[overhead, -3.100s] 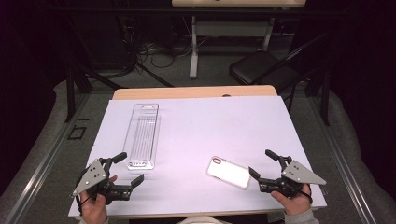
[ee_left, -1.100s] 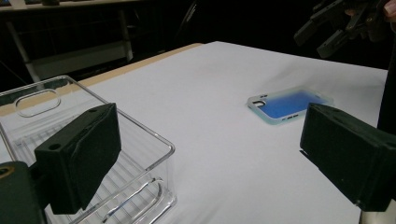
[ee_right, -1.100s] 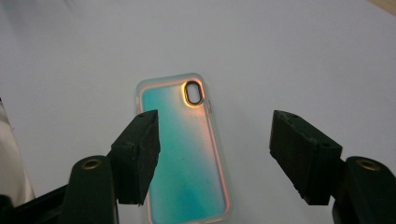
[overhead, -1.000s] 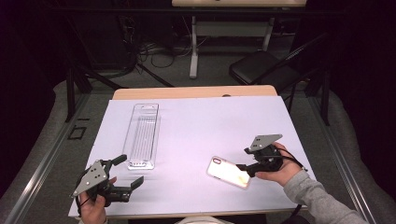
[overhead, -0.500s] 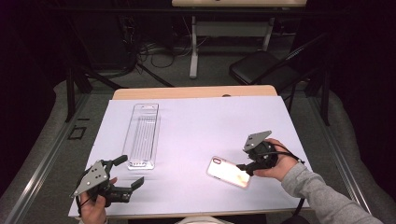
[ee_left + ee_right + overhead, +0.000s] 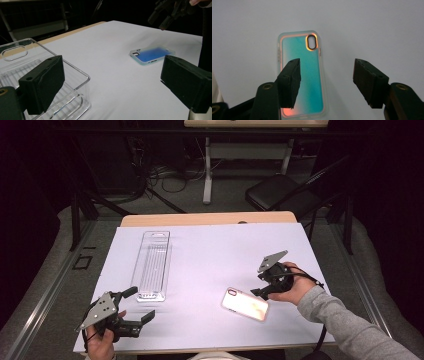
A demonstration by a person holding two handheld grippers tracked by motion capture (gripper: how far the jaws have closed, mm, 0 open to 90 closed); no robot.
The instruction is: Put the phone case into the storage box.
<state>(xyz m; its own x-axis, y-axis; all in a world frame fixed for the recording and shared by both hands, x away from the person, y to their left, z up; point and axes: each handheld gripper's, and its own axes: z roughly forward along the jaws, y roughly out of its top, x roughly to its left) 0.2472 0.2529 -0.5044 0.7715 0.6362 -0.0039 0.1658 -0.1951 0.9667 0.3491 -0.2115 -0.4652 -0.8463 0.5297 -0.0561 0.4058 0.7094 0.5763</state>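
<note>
At the near left corner of the white surface [image 6: 210, 250], the left gripper [image 6: 137, 307] sits released and empty beside the clear plastic tray [image 6: 152, 265]. Right of centre the phone case [image 6: 245, 304] lies flat, its long axis slanting toward the near right edge. The right gripper [image 6: 264, 287] is far nearer, hovering just above the case's right end, jaws half apart and just now narrowing with nothing pinched. No brand or writing is readable.
</note>
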